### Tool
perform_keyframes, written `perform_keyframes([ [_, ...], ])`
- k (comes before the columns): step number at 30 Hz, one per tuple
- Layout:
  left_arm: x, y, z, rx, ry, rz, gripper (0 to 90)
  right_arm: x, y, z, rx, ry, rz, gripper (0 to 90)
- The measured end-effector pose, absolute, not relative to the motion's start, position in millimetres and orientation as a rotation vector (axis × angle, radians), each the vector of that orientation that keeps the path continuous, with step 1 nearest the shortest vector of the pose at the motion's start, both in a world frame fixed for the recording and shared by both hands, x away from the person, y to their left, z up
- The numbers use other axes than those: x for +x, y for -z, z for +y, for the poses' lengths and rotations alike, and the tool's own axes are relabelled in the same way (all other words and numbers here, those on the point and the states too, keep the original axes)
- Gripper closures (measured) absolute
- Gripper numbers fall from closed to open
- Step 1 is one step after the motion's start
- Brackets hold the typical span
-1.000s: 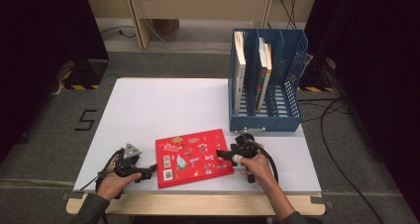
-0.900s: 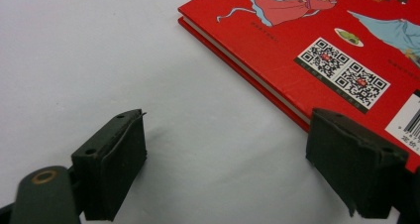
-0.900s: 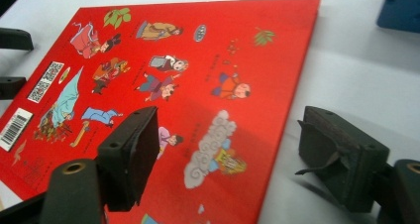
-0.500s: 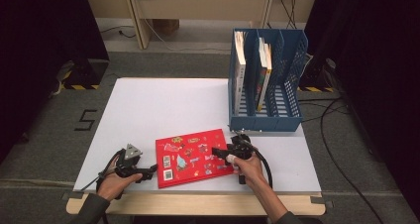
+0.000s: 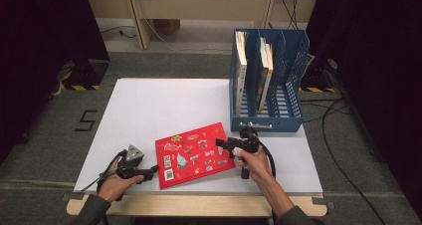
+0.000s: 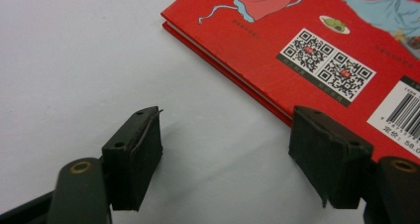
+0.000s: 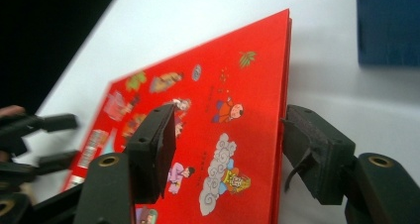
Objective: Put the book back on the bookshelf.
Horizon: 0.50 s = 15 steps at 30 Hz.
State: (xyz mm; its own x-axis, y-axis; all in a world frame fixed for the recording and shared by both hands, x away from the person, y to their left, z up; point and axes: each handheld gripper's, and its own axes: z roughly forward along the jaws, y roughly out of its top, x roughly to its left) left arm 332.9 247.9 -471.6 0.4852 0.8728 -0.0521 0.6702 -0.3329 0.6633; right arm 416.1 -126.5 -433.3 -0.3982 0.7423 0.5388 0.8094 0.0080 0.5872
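A red picture book [image 5: 191,155] lies on the white table [image 5: 164,103] near its front edge. My left gripper [image 5: 152,172] sits at the book's front-left corner. Its jaws have just been closing and stand open [image 6: 230,154], one over bare table, the other over the cover's edge [image 6: 297,30]. My right gripper [image 5: 220,144] is at the book's right edge. Its jaws have just been closing too and stand open [image 7: 228,140], one above the cover [image 7: 208,100], the other beside and under the edge, which looks slightly raised.
A blue file rack [image 5: 268,113] stands right behind the book's right corner, with upright books [image 5: 241,70] in its slots. The table's front edge runs just below both hands. Bare white table lies to the left and behind the book. Cables trail on the floor.
My right gripper has slid left onto the book's right edge and risen a little, its jaws narrower. The left hand has stayed put while its jaws narrowed.
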Motion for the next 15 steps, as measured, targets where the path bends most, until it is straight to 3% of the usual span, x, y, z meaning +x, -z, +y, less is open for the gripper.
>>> perform_keyframes([
  [15, 331, 472, 237, 2.101, -0.479, 1.237, 30.9, 427, 330, -80, -1.419, 1.472, -2.393, 42.3],
])
